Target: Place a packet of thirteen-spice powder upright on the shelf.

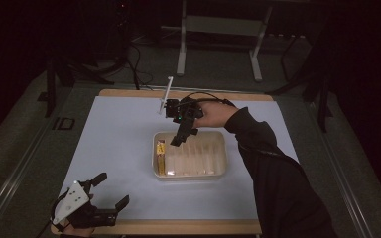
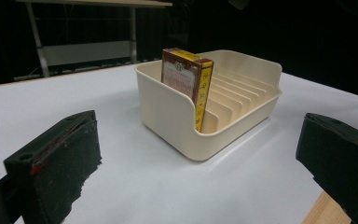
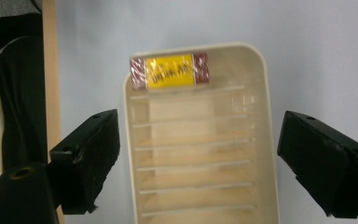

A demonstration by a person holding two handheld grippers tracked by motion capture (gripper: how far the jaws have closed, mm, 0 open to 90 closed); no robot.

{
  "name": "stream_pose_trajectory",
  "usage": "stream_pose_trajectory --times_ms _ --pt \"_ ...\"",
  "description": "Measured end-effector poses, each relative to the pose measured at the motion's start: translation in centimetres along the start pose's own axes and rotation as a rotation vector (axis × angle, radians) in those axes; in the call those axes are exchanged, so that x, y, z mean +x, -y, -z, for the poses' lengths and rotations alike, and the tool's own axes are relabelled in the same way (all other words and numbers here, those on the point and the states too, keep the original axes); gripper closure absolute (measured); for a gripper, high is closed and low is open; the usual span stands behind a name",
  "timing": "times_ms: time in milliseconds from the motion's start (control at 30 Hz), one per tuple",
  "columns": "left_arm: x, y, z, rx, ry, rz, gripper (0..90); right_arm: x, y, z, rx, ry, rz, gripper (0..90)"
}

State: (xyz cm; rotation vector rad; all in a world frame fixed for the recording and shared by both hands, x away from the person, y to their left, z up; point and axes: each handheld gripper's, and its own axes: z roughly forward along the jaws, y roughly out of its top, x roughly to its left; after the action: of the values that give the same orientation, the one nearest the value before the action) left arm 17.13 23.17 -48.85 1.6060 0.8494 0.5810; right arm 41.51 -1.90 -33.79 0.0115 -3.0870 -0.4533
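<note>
White tabletop (image 1: 124, 148), dark room; cream slotted tray (image 1: 221, 148) holds one yellow-edged box (image 1: 160, 156) upright; both grippers (image 1: 110, 191) (image 1: 184, 135) gape empty.

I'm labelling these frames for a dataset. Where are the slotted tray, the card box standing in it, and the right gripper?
slotted tray (image 2: 168, 112): left gripper view, on its cream outer wall.
card box (image 3: 169, 70): right gripper view, on its yellow top edge.
right gripper (image 1: 181, 136): high view, between its open jaw tips above the tray.

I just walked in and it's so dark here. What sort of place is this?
Probably a lab or recording studio, not a home: a white-topped work table under a spotlight, a cream plastic slotted tray holding one boxed pack, handheld black grippers trailing cables, and bare metal stands behind.
</note>
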Motion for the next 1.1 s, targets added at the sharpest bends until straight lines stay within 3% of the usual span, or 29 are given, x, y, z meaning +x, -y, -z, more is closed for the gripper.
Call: stream_pose_trajectory --times_ms 567,1100 --pt "0.0 0.0 -0.1 0.002 0.0 0.0 0.0 -0.5 5.0 0.5 -0.02 0.046 -0.064 13.9" --pt "-0.1 -0.1 -0.2 0.006 0.006 0.0 0.0 -1.0 11.5 1.2 -0.086 0.089 -0.199 14.3"
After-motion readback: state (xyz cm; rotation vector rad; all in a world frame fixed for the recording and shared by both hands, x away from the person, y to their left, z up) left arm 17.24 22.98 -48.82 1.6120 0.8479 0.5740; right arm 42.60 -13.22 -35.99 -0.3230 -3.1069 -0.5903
